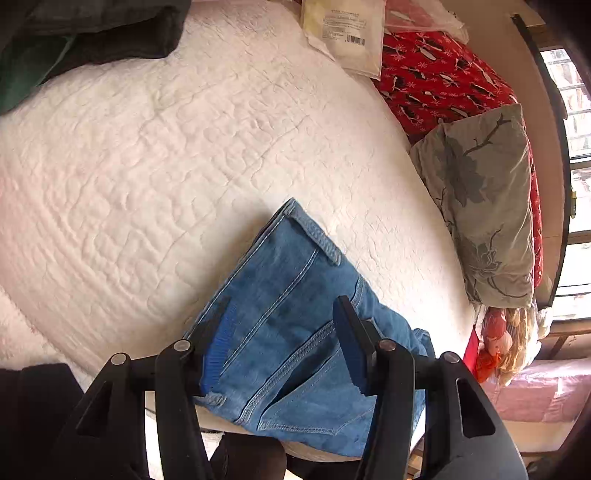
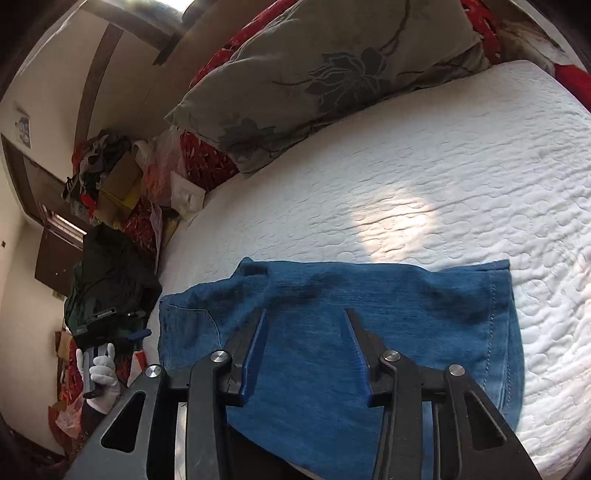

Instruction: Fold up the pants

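Observation:
A pair of blue denim pants (image 1: 288,332) lies folded into a compact stack near the front edge of a white quilted bed (image 1: 166,166). In the left wrist view the waistband end with belt loops and a back pocket faces up. My left gripper (image 1: 282,306) hovers over it, jaws apart, nothing pressed between the blue pads. In the right wrist view the pants (image 2: 388,314) show a hemmed leg end at the right. Above the denim my right gripper (image 2: 304,314) stands open, holding nothing.
A grey floral pillow (image 1: 487,206) and a red patterned blanket (image 1: 436,81) lie along the bed's far side. Dark clothes (image 1: 92,33) sit at one corner, a plastic package (image 1: 343,33) near the blanket. A white-gloved hand (image 2: 101,376) and floor clutter (image 2: 110,177) show beside the bed.

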### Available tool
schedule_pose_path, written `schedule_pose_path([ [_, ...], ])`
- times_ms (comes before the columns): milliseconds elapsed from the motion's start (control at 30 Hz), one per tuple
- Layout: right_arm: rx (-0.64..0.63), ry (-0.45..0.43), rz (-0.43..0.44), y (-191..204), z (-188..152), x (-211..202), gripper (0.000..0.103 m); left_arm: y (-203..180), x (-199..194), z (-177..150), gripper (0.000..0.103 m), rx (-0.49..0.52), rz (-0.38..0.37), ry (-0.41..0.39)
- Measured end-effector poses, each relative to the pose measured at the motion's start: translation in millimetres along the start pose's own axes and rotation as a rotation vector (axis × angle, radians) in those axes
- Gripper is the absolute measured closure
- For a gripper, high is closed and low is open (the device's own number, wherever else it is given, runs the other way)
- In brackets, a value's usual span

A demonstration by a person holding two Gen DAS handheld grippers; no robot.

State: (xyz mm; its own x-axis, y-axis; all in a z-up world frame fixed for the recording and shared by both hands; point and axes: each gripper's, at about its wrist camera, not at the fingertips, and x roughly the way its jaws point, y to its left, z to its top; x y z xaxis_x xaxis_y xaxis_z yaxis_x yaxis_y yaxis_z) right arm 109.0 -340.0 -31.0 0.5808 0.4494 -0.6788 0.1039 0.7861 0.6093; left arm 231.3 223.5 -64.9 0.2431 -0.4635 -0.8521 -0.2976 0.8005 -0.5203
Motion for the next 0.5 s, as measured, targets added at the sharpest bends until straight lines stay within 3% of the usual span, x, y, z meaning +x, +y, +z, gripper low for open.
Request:
schedule_pose_path([
  [167, -0.102, 0.138, 0.015, 50.4, 43.1, 95.0, 0.057, -5.5, 32.9, 31.3, 0.050, 0.036, 0.084, 0.082],
  [333, -0.304, 0.290, -0.029, 87.5, 49.7, 162.8, 0.057, -1.2, 48.4, 36.4, 0.050, 0.098, 0.026, 0.157],
  [400, -0.443, 0.348, -0.100, 100.1, 41.7, 181.2, 0.073, -2.2, 48.7, 30.8, 0.050, 0.138, 0.018, 0.157],
  [433, -0.520, 0.374, -0.138, 106.5, 36.3, 189.1, 0.096, -3.0, 46.9, 26.5, 0.050, 0.151, 0.021, 0.155],
  [500, -0.600, 0.381, -0.181, 113.3, 32.6, 189.8, 0.101, -7.6, 37.7, 16.5, 0.050, 0.177, 0.028, 0.133],
])
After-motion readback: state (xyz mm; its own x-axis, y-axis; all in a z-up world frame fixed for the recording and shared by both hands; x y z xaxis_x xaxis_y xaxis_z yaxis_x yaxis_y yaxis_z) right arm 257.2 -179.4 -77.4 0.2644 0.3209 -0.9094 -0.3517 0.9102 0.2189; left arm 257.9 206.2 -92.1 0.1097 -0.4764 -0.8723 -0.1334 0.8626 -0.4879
